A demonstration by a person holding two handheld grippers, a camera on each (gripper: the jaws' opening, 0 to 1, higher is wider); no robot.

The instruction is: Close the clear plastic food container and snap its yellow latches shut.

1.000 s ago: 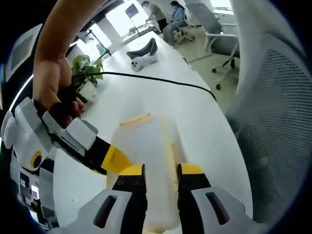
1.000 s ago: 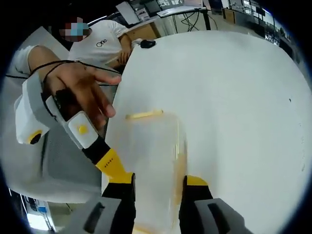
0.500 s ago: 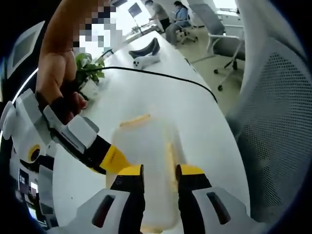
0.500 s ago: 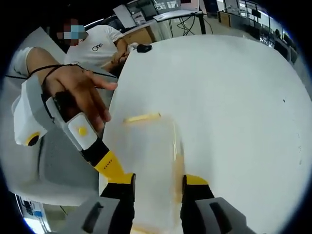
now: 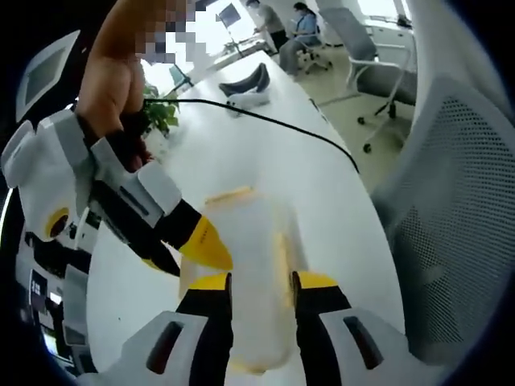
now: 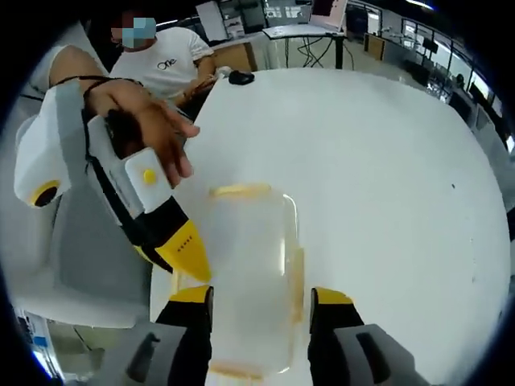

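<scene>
Clear plastic food container (image 5: 248,273) (image 6: 251,277) lying on the white surface (image 5: 265,161) (image 6: 386,177), lid down, its long axis running straight away from both cameras. Yellow latches (image 5: 228,195) (image 6: 240,190) mark the far short end and one long side. Left gripper (image 5: 259,283) and right gripper (image 6: 261,297) each stand open, jaws straddling the container's near end. "One" reads on a seated person's shirt (image 6: 165,64).

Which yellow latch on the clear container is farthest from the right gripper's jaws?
The short-end latch at the container's far end, lying crosswise. The long-side latch runs beside the jaws of the right gripper.
</scene>
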